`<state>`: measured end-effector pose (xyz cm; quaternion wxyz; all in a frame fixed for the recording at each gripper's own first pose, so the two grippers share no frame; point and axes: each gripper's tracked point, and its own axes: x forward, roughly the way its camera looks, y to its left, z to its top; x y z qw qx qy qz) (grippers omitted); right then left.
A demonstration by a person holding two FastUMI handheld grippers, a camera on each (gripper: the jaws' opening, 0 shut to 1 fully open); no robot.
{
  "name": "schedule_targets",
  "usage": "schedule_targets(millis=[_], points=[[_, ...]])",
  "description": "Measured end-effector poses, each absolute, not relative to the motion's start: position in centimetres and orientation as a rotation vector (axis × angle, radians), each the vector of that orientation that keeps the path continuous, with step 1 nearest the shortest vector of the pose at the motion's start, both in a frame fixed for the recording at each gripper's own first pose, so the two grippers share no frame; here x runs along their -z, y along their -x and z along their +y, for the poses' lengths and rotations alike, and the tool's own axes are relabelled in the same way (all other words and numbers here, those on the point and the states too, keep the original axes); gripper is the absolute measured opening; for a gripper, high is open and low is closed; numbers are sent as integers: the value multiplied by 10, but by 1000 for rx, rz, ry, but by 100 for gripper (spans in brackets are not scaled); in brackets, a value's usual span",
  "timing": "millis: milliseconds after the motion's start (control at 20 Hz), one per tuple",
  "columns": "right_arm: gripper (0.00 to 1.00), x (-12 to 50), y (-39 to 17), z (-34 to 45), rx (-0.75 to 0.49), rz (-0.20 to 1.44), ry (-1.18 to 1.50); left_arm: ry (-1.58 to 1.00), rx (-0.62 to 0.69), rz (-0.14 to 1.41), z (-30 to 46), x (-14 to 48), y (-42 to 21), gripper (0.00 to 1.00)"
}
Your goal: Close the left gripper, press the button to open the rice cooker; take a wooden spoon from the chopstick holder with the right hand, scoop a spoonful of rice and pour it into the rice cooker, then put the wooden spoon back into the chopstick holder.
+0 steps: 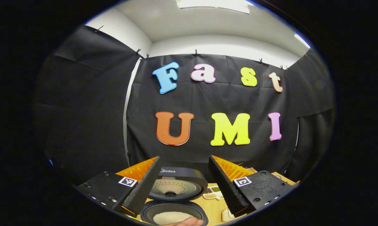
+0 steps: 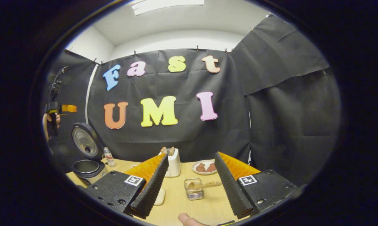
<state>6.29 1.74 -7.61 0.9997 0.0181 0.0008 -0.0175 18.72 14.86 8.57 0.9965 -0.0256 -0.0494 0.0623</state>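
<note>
A pale wooden table (image 2: pixel 179 201) stands in a booth hung with black cloth, under a white ceiling with a bright light panel.

In the left gripper view, the left gripper (image 1: pixel 185 185) has its black ribbed fingers spread wide apart, holding and touching nothing. Between them and below sits the dark round rice cooker (image 1: pixel 176 201), its lid (image 1: pixel 174 188) tipped up and back, and its inner pot holding a layer of white rice (image 1: pixel 171 217). A fingertip (image 1: pixel 185 222) shows at the bottom edge.

In the right gripper view, the right gripper (image 2: pixel 190 185) is likewise wide open and empty above the table. Between its fingers, farther off, stands a small clear square container (image 2: pixel 194 189) with a light wooden spoon (image 2: pixel 204 185) lying across its top, bowl inside and handle pointing right. Behind it are the white upright chopstick holder (image 2: pixel 173 161) with wooden utensil ends poking out, and a white plate (image 2: pixel 205 167) bearing brown pieces. At far left the open rice cooker rests on the table edge, a small clear bottle (image 2: pixel 108 157) just beside it, and a hand (image 2: pixel 49 124) holds the other gripper above it.
</note>
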Motion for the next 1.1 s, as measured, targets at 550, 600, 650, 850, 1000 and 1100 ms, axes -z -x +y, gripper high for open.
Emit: schedule_targets(millis=[550,600,650,850,1000,1100], points=[[92,70,-65,5,54,-25,-57,134,-185,144,197,-14,-281,95],[96,68,-64,7,50,-30,-57,115,-194,144,200,-14,-279,95],[95,68,-63,9,43,-29,-54,97,-193,149,198,-13,-278,96],[92,61,-59,22,17,-21,-36,62,-207,200,196,-5,-255,94],[95,62,-47,29,-13,-2,-24,78,-231,213,196,2,-235,100],[92,59,-37,34,-32,-1,-13,70,-215,209,191,7,-220,96]])
